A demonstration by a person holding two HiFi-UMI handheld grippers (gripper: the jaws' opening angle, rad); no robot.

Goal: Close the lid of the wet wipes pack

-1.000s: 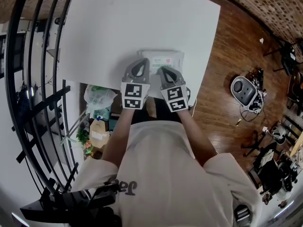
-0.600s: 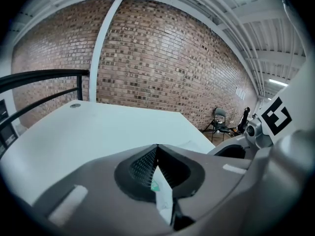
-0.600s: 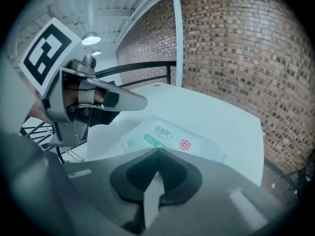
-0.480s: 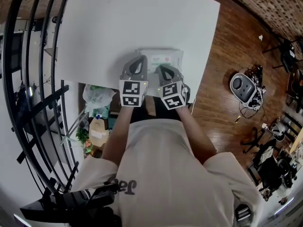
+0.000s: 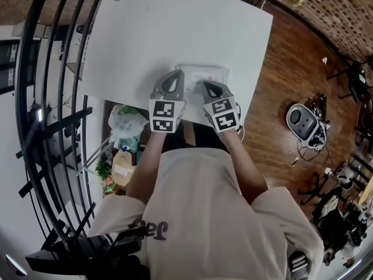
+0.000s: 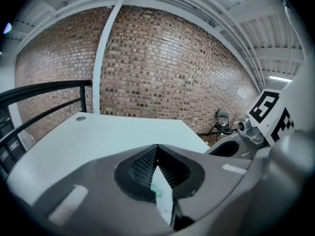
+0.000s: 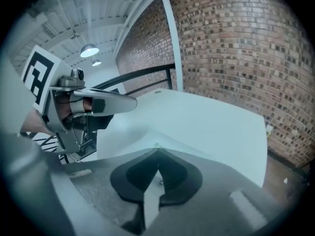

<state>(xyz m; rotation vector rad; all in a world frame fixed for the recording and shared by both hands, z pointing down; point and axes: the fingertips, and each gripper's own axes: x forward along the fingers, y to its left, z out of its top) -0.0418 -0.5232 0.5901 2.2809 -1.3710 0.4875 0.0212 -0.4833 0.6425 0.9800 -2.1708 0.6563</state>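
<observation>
Your white table (image 5: pixel 175 22) stands on a wooden floor (image 5: pixel 280 57), with a black railing (image 5: pixel 52 98) along its left side and a brick wall (image 6: pixel 162 68) beyond its far end. A folding chair (image 6: pixel 224 123) stands by that wall. The wipes pack (image 5: pixel 213 73) lies on the table near the edge closest to you.

Both your forearms reach straight forward from your body, close together and nearly parallel, with the marker cubes facing up. Your left gripper (image 5: pixel 173 79) lies over the pack's left edge. Your right gripper (image 5: pixel 205 86) sits just beside it, over the near part of the pack.

In the left gripper view the jaws are together at the tips (image 6: pixel 157 149). A white strip with green print shows in the slit behind them, and you cannot tell whether it is pinched or only lies beneath. In the right gripper view the jaws also meet at the tips (image 7: pixel 158 154), with plain white showing in the slit.
</observation>
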